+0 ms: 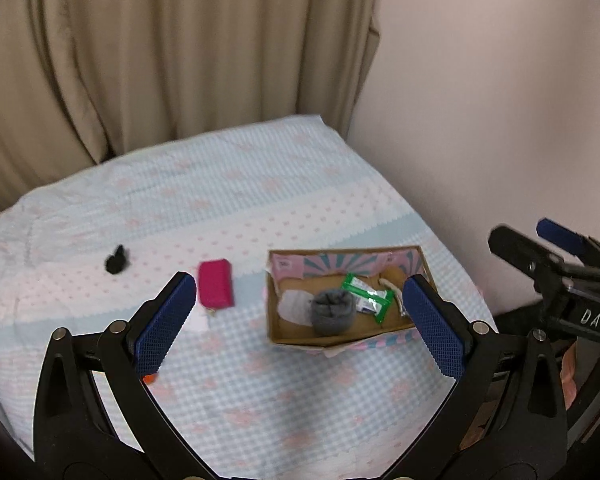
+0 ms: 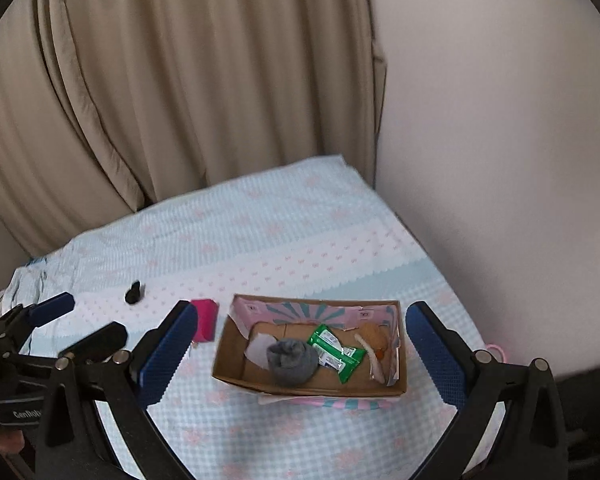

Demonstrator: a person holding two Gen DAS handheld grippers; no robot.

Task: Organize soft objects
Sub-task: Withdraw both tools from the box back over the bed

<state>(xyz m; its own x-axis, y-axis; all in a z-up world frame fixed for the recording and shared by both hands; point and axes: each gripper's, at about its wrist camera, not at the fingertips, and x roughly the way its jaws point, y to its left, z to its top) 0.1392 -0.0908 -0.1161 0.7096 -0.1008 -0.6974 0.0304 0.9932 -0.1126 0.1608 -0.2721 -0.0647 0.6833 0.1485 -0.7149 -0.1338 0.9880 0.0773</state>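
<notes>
Left wrist view: at nine o'clock we see a small black item [image 1: 116, 265] lying alone on the checked bedspread [image 1: 228, 200]. Toward the centre lies a magenta pouch [image 1: 216, 283], just beside the left gripper [image 1: 300, 312], whose blue pads [image 1: 165, 323] stand wide apart and hold nothing. At three o'clock of the pouch sits an open cardboard box [image 1: 342, 340] containing a rolled grey sock [image 1: 334, 311], a white pad [image 1: 294, 307] and green wipe packets [image 1: 367, 296]. At the far three o'clock edge we see the right gripper [image 1: 540, 246] from the side.

In the right wrist view the right gripper [image 2: 300, 354] also has its fingers spread apart and empty, with the box [image 2: 312, 390] between them. A beige soft item [image 2: 374, 336] lies in the box at its three o'clock end.
</notes>
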